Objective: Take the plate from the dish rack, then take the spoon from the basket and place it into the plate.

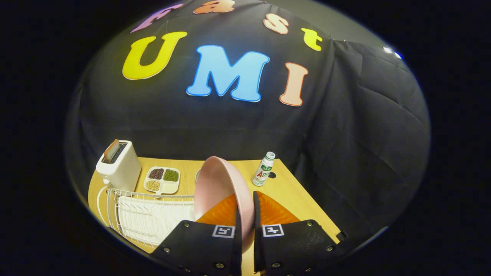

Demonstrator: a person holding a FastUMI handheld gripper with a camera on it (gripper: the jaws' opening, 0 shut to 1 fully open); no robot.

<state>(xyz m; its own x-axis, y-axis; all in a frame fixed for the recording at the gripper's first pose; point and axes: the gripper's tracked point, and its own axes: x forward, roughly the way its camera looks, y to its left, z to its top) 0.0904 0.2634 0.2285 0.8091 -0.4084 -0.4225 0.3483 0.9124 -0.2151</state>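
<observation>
- Pink round plate [220, 188] stands on edge, clamped at its rim between the two fingers of the gripper [245, 226], raised above the pale wooden table [291, 188] and just right of the rack.
- White two-slot toaster [119, 168] sits at the table's far left corner, with a brown slice [111, 150] sticking up from one slot.
- White wire dish rack [149, 218] lies in front of the toaster, beside the left finger; its slots hold no dish that I can see.
- White four-part tray [162, 180] rests between the toaster and the plate, just beyond the rack, with dark, green and pale beans in three of its compartments.
- Grey rim of something round [197, 174] peeks out just behind the plate's left edge; what it is cannot be told.
- Orange ribbed basket [274, 211] shows behind the plate, on both sides of the fingers; its contents are hidden.
- Gripper fingers are pressed close together, pinching the plate's lower edge.
- White plastic bottle with a green label [263, 169] stands upright near the table's far right side, next to a small dark hole [272, 175] in the tabletop.
</observation>
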